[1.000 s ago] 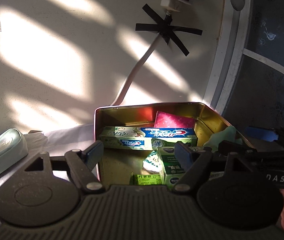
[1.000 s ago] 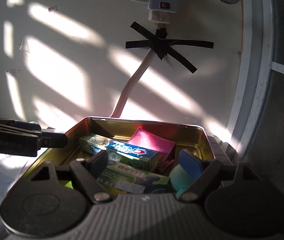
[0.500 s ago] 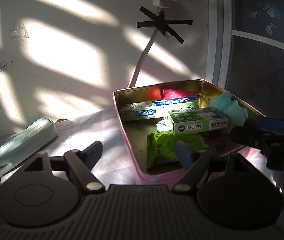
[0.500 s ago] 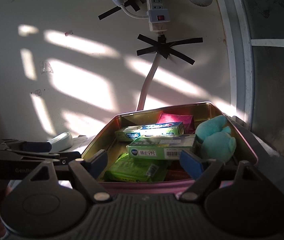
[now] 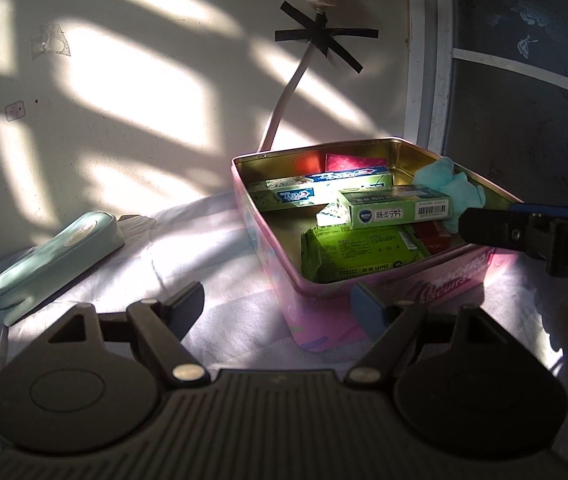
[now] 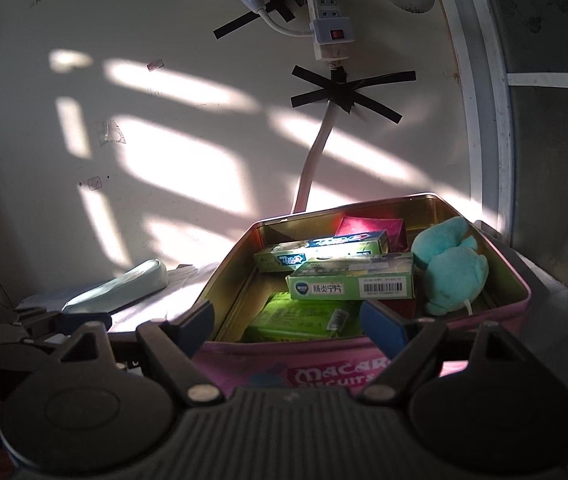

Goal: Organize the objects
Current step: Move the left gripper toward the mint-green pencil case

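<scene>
Both tongs have backed away from the pink tin (image 5: pixel 367 280). A sec ago the left gripper (image 5: pixel 280 304) sat right over the tin's near rim; now the whole tin shows in the mid-right of the left view, w/ bare cloth between.

Left gripper is wide, nothing in it. Right gripper (image 6: pixel 287 320) is wide too, nothing held, its tips just short of the tin's near wall at the bottom of the right view.

In the tin: a toothpaste box (image 5: pixel 319 194) at the back, a green pill box (image 5: pixel 395 212) on top, a green packet (image 5: pixel 355 254) at the front, a red packet (image 5: pixel 353 162) in the far corner, a teal plush toy (image 6: pixel 451 266) by the right wall.

A mint pencil case (image 5: pixel 52 266) lies well apart at the left, open white sheet (image 5: pixel 188 252) between it and the tin. Wall just behind the tin; dark door frame close on the right.
</scene>
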A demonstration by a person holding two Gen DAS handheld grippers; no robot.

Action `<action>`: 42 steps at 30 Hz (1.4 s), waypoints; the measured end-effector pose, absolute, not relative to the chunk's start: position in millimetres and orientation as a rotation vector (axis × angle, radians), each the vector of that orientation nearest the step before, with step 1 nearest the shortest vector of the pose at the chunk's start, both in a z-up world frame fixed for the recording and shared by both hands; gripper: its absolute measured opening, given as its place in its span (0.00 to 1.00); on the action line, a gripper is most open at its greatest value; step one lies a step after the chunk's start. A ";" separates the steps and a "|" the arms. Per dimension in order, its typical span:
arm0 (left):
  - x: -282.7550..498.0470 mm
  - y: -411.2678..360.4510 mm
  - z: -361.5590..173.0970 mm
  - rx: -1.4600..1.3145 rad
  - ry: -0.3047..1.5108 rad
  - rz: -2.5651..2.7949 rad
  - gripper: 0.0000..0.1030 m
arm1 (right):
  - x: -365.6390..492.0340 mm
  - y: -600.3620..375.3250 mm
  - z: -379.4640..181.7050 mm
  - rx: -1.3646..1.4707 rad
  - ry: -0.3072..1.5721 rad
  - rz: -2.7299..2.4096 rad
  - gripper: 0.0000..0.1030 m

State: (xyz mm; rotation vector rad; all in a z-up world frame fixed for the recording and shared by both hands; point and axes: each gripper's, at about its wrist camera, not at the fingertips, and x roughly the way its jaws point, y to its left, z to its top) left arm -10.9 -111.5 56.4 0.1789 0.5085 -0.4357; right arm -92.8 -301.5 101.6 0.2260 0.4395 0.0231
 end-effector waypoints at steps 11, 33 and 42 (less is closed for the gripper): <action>-1.3 -67.2 46.8 0.138 0.528 -0.382 0.81 | -78.0 -266.4 104.4 0.192 0.470 0.076 0.81; 42.4 70.8 26.7 0.004 0.576 -0.107 0.82 | 14.7 -134.7 117.9 0.086 0.560 0.345 0.82; 51.7 167.9 28.2 -0.363 0.593 0.084 0.82 | 158.2 -81.6 83.3 0.173 0.715 0.303 0.82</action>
